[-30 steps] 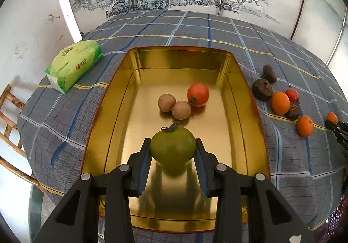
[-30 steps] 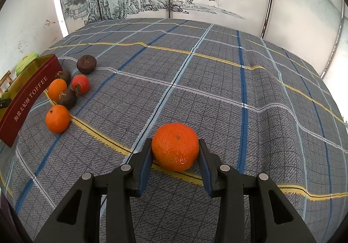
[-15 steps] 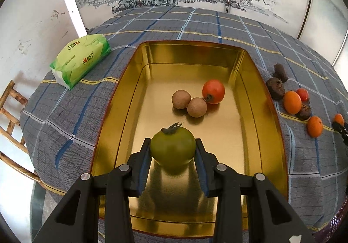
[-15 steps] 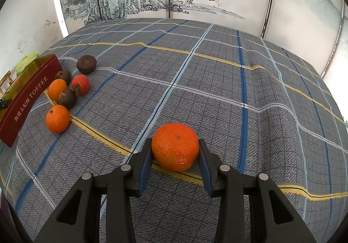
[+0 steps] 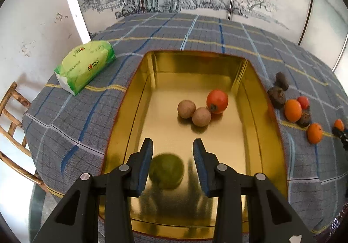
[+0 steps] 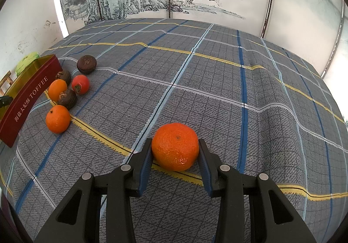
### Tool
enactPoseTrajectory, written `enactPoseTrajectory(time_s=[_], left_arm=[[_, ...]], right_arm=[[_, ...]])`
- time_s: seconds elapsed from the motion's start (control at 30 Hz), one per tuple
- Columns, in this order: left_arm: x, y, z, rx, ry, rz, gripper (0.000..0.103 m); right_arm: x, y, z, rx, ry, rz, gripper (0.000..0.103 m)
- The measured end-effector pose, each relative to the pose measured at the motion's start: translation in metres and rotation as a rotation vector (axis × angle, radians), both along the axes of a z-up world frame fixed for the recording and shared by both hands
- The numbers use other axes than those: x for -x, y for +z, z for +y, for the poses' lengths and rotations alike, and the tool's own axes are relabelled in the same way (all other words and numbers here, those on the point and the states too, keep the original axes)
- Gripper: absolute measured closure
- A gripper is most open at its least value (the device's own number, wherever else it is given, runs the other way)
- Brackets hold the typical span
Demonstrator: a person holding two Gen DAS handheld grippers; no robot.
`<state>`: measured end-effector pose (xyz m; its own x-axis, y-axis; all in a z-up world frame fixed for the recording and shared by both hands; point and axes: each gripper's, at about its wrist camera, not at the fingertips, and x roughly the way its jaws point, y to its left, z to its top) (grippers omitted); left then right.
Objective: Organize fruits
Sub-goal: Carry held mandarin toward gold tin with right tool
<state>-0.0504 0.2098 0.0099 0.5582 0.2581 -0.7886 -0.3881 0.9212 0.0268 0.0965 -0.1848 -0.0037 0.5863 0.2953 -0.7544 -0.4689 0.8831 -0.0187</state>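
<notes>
In the left wrist view my left gripper [image 5: 172, 143] hovers over the near end of the gold tin [image 5: 121, 117]. Its pads stand apart with nothing pressed between them. A blurred green tomato [image 5: 166, 171] lies below them on the tin floor. Farther in sit two brown longans [image 5: 186, 109] and a red fruit [image 5: 217, 101]. In the right wrist view my right gripper [image 6: 175, 142] is shut on an orange mandarin [image 6: 175, 146] just above the checked cloth.
A cluster of loose fruit lies on the cloth beside the tin's red wall [image 6: 28, 95]: two mandarins [image 6: 58, 119], a red fruit [image 6: 80, 84] and several dark ones [image 6: 87, 64]. A green tissue pack [image 5: 86, 68] sits at the far left. A wooden chair [image 5: 13, 112] stands beyond the table edge.
The green tomato has left the left gripper's pads and dropped toward the tin floor. The left view has pulled back a little. The right gripper and its mandarin have not moved.
</notes>
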Motion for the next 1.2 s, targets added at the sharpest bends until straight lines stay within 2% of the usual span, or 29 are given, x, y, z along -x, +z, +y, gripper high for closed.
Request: enactPoseTrajectory(time_s=[0.03,0.1,0.17,0.3,0.43,0.5,0.7,1.0,1.2], left_arm=[[0.001,0.003,0.0,-0.005,0.001,-0.009,0.066],[0.004,0.008,0.001,-0.014,0.007,-0.02,0.055],[0.007,0.014,0.001,-0.022,0.017,-0.034,0.049],[0.016,0.025,0.0,-0.049,0.027,-0.057,0.04],[0.027,0.032,0.002,-0.062,0.046,-0.071,0.036],[0.032,0.033,0.003,-0.067,0.057,-0.064,0.03],[0.048,0.032,0.005,-0.103,0.11,-0.054,0.027],[0.061,0.035,0.01,-0.09,0.144,-0.07,0.024],[0.065,0.033,0.013,-0.092,0.15,-0.054,0.023]], right_arm=[[0.0,0.0,0.0,0.0,0.0,0.001,0.063],[0.0,0.0,0.001,0.002,0.0,0.001,0.063],[0.0,0.0,0.001,0.008,-0.001,-0.002,0.063],[0.0,0.001,-0.002,0.009,-0.008,0.003,0.063],[0.002,0.004,0.0,0.007,-0.008,-0.003,0.063],[0.003,0.008,-0.002,0.001,-0.006,-0.008,0.063],[0.017,0.029,0.011,-0.019,0.03,-0.021,0.063],[0.044,0.073,0.091,-0.077,0.224,-0.056,0.063],[0.052,0.082,0.166,-0.144,0.366,0.001,0.063]])
